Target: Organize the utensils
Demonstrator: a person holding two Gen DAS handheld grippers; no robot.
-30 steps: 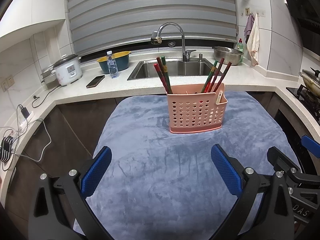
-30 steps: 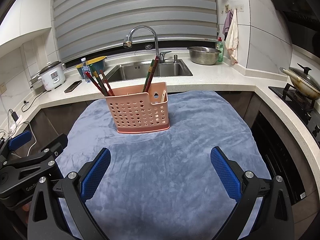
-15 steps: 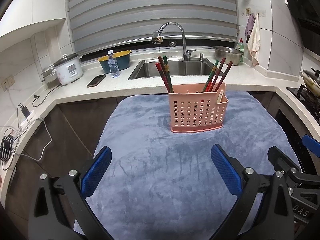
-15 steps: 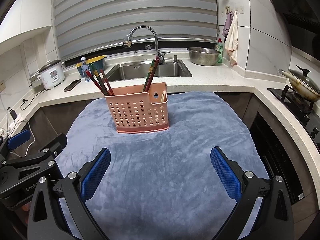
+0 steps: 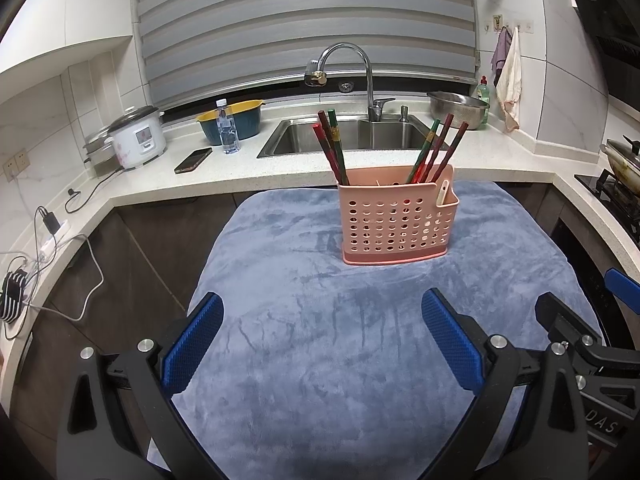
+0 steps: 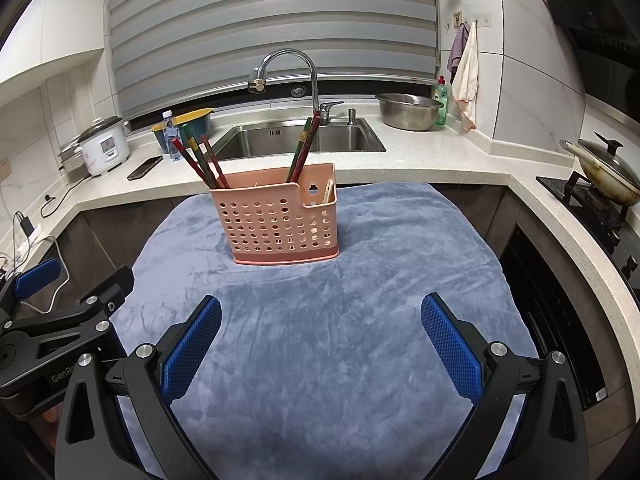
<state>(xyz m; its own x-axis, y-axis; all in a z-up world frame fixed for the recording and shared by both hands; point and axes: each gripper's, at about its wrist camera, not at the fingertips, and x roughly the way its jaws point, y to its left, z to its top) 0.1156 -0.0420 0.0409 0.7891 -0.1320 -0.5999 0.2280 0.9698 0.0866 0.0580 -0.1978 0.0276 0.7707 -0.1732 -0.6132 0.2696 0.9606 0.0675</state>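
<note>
Barely anything has shifted since a second ago: both views drift slightly.
Chopsticks (image 5: 432,152) stand upright in the pink perforated plastic caddy (image 5: 394,220) on my blue-cloth bench (image 5: 320,340), dead ahead of left gripper (image 5: 320,340) and right gripper (image 6: 320,340); fingers spread, empty.

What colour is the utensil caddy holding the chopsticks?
Salmon pink utensil caddy, perforated with round holes; clearest in the right wrist view.

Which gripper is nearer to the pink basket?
Neither clearly. The left gripper and the right gripper both hang open short of the pink basket, left one to its left, right one to its right.
</note>
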